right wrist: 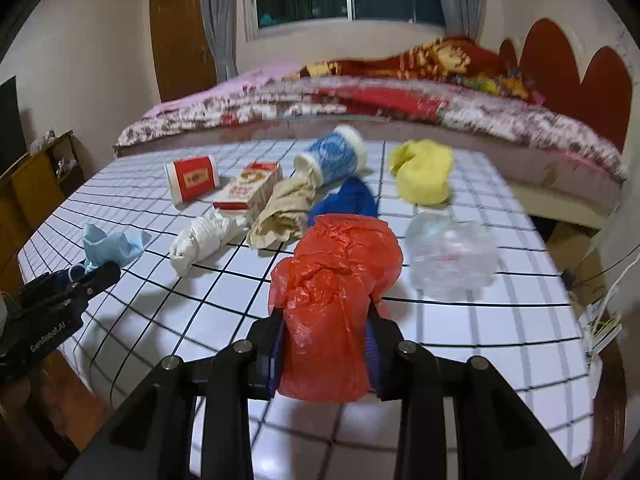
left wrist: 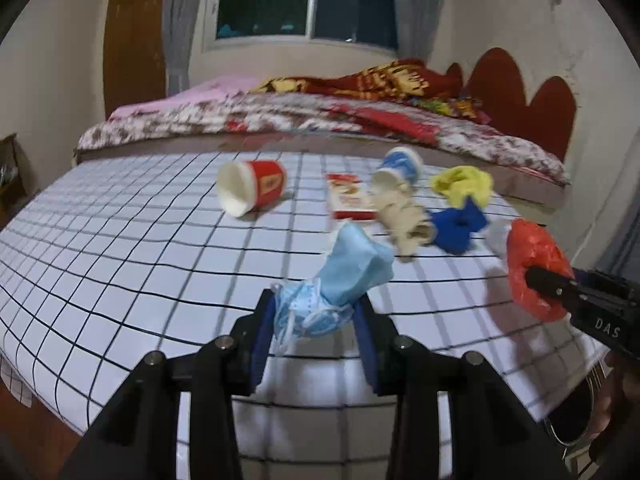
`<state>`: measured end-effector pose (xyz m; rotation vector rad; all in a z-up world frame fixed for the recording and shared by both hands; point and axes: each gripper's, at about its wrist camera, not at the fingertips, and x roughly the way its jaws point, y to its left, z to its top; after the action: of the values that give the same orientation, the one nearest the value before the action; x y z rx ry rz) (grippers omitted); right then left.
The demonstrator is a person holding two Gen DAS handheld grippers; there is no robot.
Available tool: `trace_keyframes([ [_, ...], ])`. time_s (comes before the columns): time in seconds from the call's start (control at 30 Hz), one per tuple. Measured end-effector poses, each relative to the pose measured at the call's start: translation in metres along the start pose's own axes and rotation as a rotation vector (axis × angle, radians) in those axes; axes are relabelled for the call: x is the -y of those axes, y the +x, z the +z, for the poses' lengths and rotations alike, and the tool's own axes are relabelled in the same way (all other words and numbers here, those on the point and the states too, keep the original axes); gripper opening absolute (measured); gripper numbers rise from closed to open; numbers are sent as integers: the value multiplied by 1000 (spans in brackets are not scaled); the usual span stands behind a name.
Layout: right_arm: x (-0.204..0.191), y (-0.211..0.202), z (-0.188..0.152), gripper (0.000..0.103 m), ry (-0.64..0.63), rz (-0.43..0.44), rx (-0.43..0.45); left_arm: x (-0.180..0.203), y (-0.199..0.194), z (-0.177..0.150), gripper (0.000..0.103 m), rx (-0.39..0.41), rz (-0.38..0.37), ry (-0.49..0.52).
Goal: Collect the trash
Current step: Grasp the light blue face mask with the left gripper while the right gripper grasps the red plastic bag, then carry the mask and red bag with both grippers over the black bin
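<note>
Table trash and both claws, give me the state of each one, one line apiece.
Left claw: shut on blue face mask.
Right claw: shut on red plastic bag.
Red paper cup: on its side.
Blue paper cup: on its side.
Clear plastic bag: crumpled, loose.

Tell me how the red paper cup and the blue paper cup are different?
The red paper cup lies alone on the checked tablecloth; the blue paper cup leans against crumpled beige paper. The red cup's white mouth faces the left camera; the blue cup's base does. Both are tipped over.
</note>
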<state>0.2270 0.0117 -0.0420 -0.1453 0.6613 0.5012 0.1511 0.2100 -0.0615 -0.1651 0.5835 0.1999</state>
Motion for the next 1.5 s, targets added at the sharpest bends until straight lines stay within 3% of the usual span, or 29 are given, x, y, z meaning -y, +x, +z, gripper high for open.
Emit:
trace_keyframes([
  [0.43,73,-115,-39,35,44,-135,120,109,-38,-12,40,37,-185,122],
  [0.77,148,-173,-77,35,154,-288,166,189,-51,-18,39,37,-305,224],
  [1.07,219,-198,-126,35,274,-396,124,266,-55,-49,39,-23,-425,327],
  [1.5,290,-189,-192,35,414,-384,-24,363,-40,-97,40,-173,-525,397],
])
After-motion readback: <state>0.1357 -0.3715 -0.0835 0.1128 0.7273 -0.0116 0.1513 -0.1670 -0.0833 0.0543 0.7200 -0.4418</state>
